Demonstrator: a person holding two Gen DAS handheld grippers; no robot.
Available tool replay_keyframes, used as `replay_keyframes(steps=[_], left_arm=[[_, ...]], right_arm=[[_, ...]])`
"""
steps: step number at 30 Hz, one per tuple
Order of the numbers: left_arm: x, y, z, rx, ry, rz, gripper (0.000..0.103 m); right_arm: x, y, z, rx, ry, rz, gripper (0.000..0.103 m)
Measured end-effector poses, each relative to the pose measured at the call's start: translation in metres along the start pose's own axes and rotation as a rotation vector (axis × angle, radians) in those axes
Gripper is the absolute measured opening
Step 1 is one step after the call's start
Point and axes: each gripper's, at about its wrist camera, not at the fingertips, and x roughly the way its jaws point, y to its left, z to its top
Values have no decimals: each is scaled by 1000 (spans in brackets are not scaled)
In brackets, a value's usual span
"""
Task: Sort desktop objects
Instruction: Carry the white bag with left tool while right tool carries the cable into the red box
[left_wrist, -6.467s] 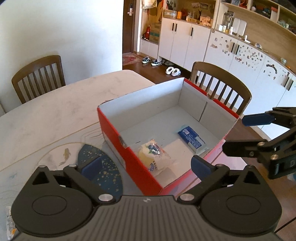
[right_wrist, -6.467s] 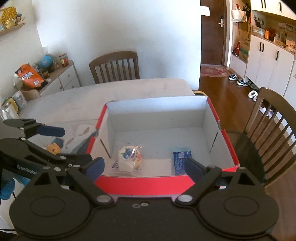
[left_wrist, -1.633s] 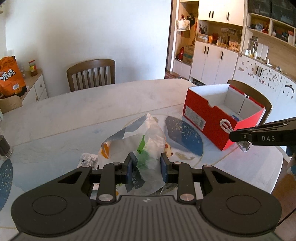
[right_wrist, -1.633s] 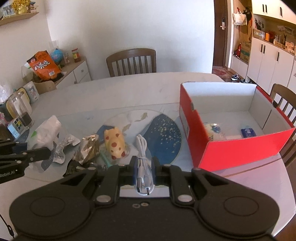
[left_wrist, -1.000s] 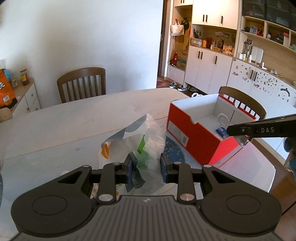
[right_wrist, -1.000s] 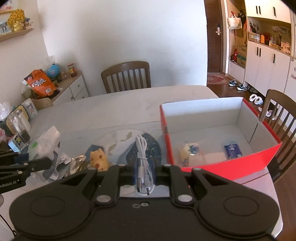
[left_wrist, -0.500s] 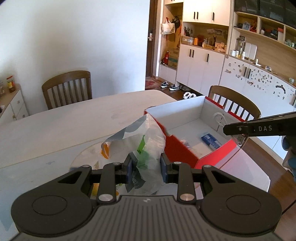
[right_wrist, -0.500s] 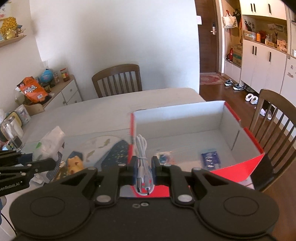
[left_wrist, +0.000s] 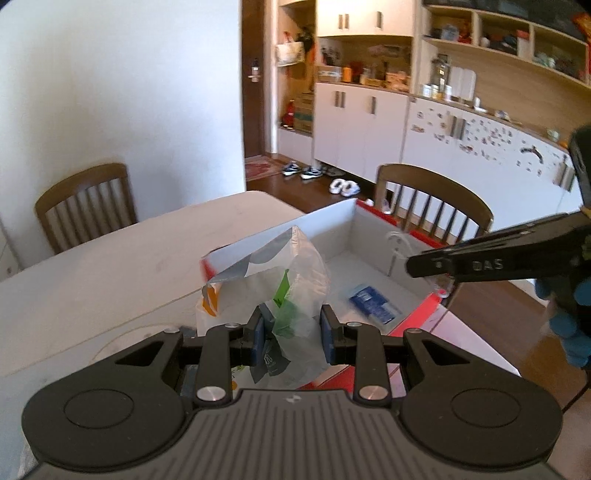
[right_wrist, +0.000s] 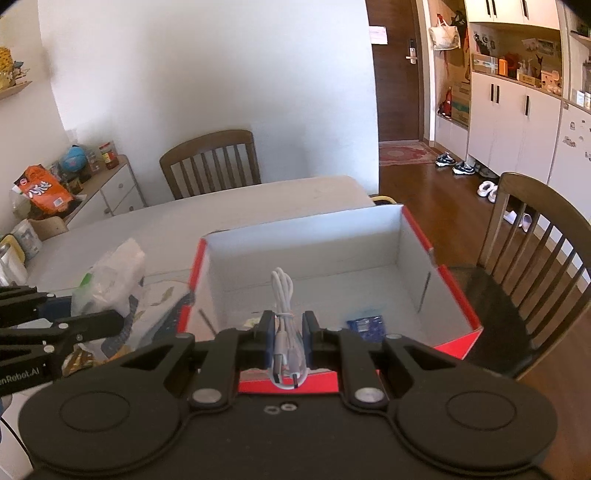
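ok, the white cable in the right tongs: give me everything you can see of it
The white cable is a thin glossy USB lead, coiled into a narrow bundle and tied near the middle. The right tongs are shut on it, blue pads squeezing both sides. Its looped end sticks up and forward; two plug ends hang toward the camera. It is held in the air over the near edge of the red box, touching nothing else.

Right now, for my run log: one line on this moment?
left gripper: plastic bag | right gripper: white cable | both over red box
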Motion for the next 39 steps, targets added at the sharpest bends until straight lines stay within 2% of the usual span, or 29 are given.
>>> replay_keyframes(steps=[8, 15, 25, 32, 39], left_arm=[[41, -33, 18, 77, 8, -21, 28], [79, -37, 32, 99, 46, -24, 28], [137, -24, 49, 94, 146, -44, 28], [165, -19, 55, 101, 214, -121, 28], [190, -22, 55, 106, 289, -137, 28]], right_arm=[[21, -26, 8, 10, 25, -19, 15], [49, -42, 13, 18, 71, -31, 15], [83, -38, 9, -45, 143, -38, 15], [101, -37, 1, -80, 209, -32, 15], [123, -35, -8, -92, 289, -35, 15]])
